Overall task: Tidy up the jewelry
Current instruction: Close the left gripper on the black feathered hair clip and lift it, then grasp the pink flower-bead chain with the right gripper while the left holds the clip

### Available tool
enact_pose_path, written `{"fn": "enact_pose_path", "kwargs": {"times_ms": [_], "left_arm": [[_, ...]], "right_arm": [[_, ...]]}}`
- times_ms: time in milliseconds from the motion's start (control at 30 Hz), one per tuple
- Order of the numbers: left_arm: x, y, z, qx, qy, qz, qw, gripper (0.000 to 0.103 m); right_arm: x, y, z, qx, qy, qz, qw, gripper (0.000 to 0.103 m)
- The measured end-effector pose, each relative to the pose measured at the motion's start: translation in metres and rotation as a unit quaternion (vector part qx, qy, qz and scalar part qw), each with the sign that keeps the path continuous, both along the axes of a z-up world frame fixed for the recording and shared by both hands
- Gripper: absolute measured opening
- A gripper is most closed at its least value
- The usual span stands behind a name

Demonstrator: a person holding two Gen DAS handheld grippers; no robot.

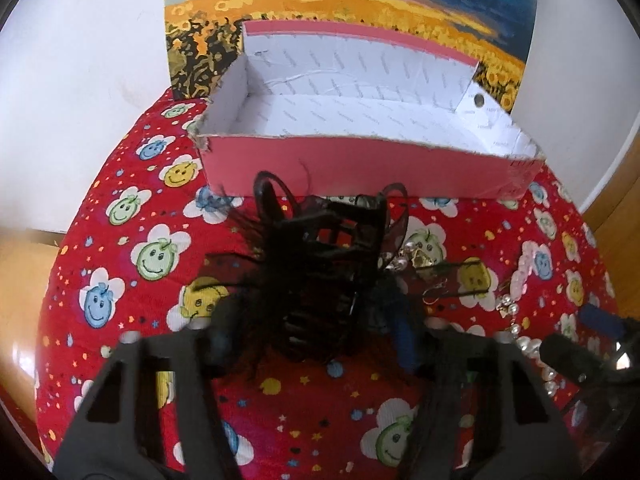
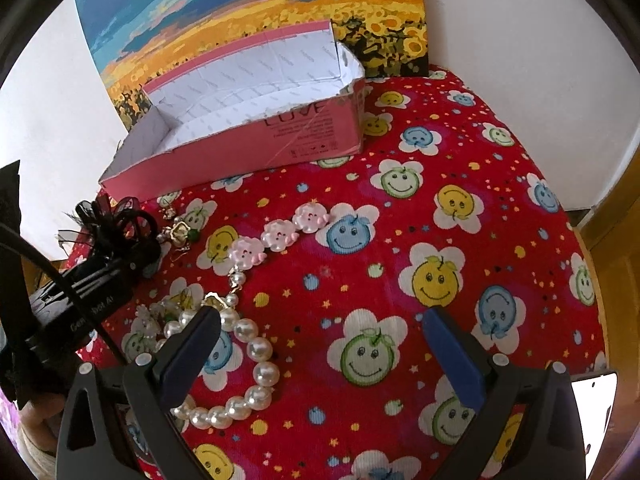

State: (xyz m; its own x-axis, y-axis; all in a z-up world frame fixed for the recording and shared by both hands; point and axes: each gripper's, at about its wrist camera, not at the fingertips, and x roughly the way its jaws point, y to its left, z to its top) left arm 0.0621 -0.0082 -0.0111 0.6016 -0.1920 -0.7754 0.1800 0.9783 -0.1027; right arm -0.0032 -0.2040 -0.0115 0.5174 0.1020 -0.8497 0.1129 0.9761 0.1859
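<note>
A black hair clip (image 1: 320, 276) with feathers and ribbon loops lies on the red smiley cloth, just in front of the pink box (image 1: 360, 168). My left gripper (image 1: 310, 336) is shut on it, a pad against each fluffy side. In the right wrist view the same clip (image 2: 116, 224) sticks out past the left gripper's body. My right gripper (image 2: 322, 320) stands open over bare cloth. A pearl bracelet (image 2: 256, 360) curls beside and under its left finger. A strand of pink flower beads (image 2: 280, 236) and a gold earring (image 2: 182, 232) lie beyond the bracelet.
The pink box (image 2: 248, 148) is open and white inside, with nothing in it. It stands at the back of the round table (image 1: 132, 256), against a sunflower painting (image 1: 360, 8). More small jewellery (image 1: 416, 256) lies right of the clip. White walls and wood floor surround the table.
</note>
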Motion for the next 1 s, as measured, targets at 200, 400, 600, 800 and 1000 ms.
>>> {"fn": "enact_pose_path", "kwargs": {"times_ms": [200,400,600,800,1000], "left_arm": [[-0.006,0.006,0.007,-0.025,-0.003,-0.012,0.9996,0.027],[-0.030,0.012,0.028,-0.033,-0.031,-0.020,0.9988,0.027],[-0.041,0.030,0.030,-0.038,-0.028,-0.003,0.9989,0.027],[-0.043,0.046,0.027,-0.042,-0.023,0.014,0.9988,0.027],[-0.047,0.061,0.022,-0.048,-0.019,0.028,0.9983,0.027]], "right_arm": [[-0.004,0.001,0.000,0.007,0.004,0.000,1.000,0.103],[-0.007,0.005,0.000,0.007,0.002,0.004,1.000,0.103],[-0.003,0.013,-0.003,-0.001,0.005,0.006,1.000,0.103],[0.007,0.017,-0.001,0.006,0.006,0.000,1.000,0.103],[0.024,0.024,-0.003,-0.011,0.010,-0.004,1.000,0.103]]}}
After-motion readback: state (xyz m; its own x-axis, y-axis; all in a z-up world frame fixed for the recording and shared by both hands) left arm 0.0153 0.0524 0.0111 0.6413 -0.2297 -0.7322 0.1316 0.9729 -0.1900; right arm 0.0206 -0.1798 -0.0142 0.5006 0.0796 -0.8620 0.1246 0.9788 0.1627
